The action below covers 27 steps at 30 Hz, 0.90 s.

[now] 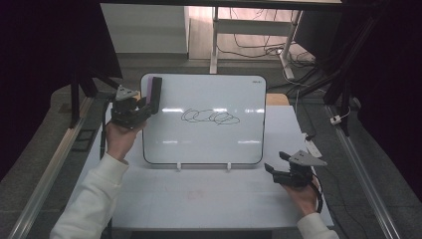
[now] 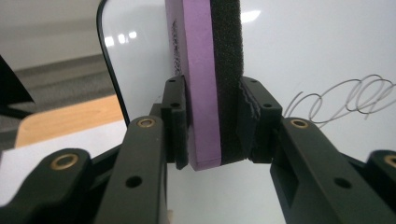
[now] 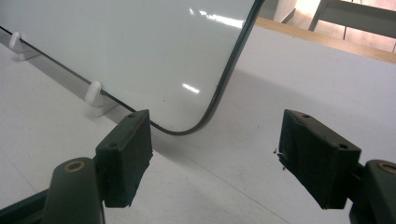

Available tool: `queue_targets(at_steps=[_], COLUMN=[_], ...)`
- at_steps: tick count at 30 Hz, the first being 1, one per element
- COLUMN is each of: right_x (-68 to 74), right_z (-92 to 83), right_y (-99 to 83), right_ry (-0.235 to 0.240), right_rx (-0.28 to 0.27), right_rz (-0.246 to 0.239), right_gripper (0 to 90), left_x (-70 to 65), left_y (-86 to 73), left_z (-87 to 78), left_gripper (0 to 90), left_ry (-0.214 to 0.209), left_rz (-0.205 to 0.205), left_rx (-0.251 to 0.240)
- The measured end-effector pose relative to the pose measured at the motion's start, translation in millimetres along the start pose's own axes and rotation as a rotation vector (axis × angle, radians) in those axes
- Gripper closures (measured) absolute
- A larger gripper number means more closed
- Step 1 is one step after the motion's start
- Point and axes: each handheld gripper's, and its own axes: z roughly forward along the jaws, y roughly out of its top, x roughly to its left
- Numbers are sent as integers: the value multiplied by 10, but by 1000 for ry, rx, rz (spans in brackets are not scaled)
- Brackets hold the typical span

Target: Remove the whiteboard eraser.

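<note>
My left gripper [image 1: 141, 107] is clamped on an eraser [image 1: 153, 94], its jaws pinching the two broad faces: one presses the purple foam side, the other the black felt side. In the left gripper view the eraser [image 2: 212, 79] stands upright between the jaws, its long axis running straight up out of the grip and away from my hand, with its lower end just below the jaw pads. In the high view the eraser sits at the upper left corner of the whiteboard [image 1: 209, 144], long axis roughly vertical along the board's left edge, leaning slightly right at the top. I cannot tell whether the felt touches the board.

The whiteboard stands tilted back on two small white feet [image 1: 179, 166] on the surface [image 1: 199, 199], its long axis running left to right. A looping black scribble [image 1: 210, 117] runs across its middle, to the right of the eraser and well apart from it; the left gripper view shows it [image 2: 348, 98] past the right-hand jaw.

My right gripper [image 1: 280, 163] is spread wide and holds nothing. It hovers low over the surface just beside the board's lower right corner [image 3: 187, 128], with that rounded corner showing between its jaws.
</note>
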Motion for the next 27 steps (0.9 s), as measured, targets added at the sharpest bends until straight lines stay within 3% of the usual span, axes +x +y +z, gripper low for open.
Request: queue_targets(at_steps=[6,13,17,22,27], right_x=[11,48,76,117,149], right_z=[1,5,7,5,7], right_y=[7,35,57,92,115], right_ry=[5,20,33,57,70], right_rx=[0,-1,-5,-15,-19], right_rz=[-2,2,7,15,18], right_gripper=[248,248,248,248,248], left_x=[-111,-263,-348,-464,-529], left_y=[-94,-339,-479,-652,-764], left_z=[-145,-223,-259,-256,-222], left_gripper=[653,653,652,652,652], left_ry=[-42,-117,-181,-235,-264], left_rz=[54,83,85,100,120], left_rx=[-3,19,13,28,50])
